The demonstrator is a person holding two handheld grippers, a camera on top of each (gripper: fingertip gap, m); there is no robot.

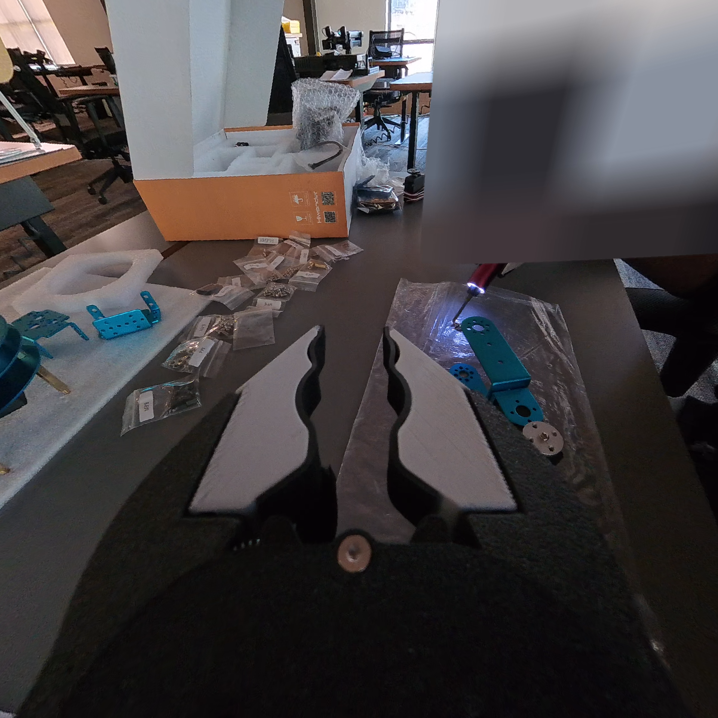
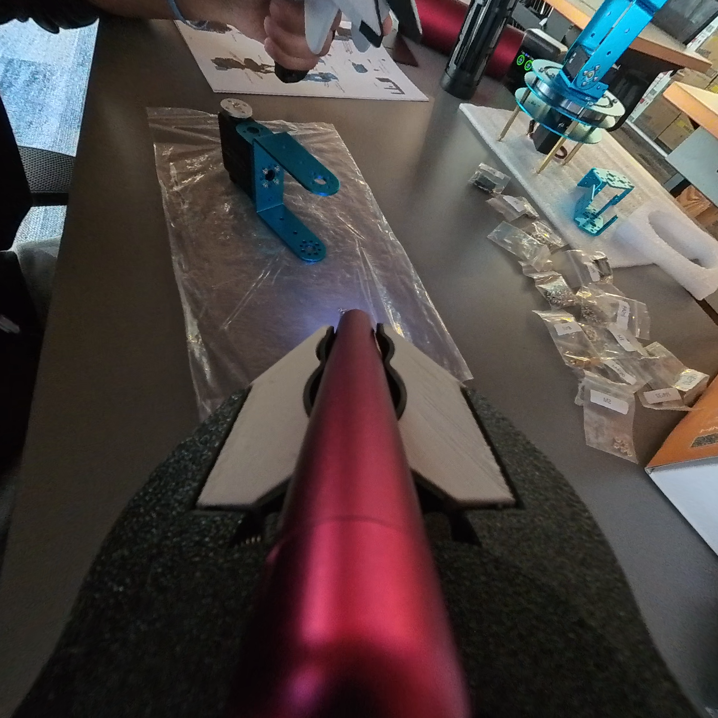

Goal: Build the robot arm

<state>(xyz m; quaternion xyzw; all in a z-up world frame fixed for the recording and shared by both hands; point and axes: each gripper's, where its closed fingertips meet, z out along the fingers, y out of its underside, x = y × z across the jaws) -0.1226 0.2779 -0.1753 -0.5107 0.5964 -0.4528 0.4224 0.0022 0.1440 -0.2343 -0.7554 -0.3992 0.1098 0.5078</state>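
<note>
My right gripper (image 2: pixel 355 330) is shut on a red electric screwdriver (image 2: pixel 349 485). Its lit tip (image 1: pixel 474 286) points down at a clear plastic sheet (image 2: pixel 272 295), just beside the round end of a blue U-shaped bracket (image 1: pixel 497 361). The bracket (image 2: pixel 287 186) sits around a black servo (image 2: pixel 233 155) with a silver disc (image 1: pixel 542 437) on top. My left gripper (image 1: pixel 354 334) is open and empty, hovering over the sheet's left edge, left of the bracket. It also shows in the right wrist view (image 2: pixel 342 23), held by a hand (image 2: pixel 287 42).
An open orange box (image 1: pixel 248 206) stands at the back. Several small bags of screws (image 1: pixel 252 303) lie beside the sheet. A white foam pad (image 1: pixel 77 380) carries blue brackets (image 1: pixel 124 320) and a blue turntable assembly (image 2: pixel 571 77). A printed sheet (image 2: pixel 303 74) and a black cylinder (image 2: pixel 470 46) lie beyond. Across from one pair of fingers to the other is roughly 20 centimeters. About 12 centimeters separates my left fingertips from the black servo (image 2: pixel 233 155).
</note>
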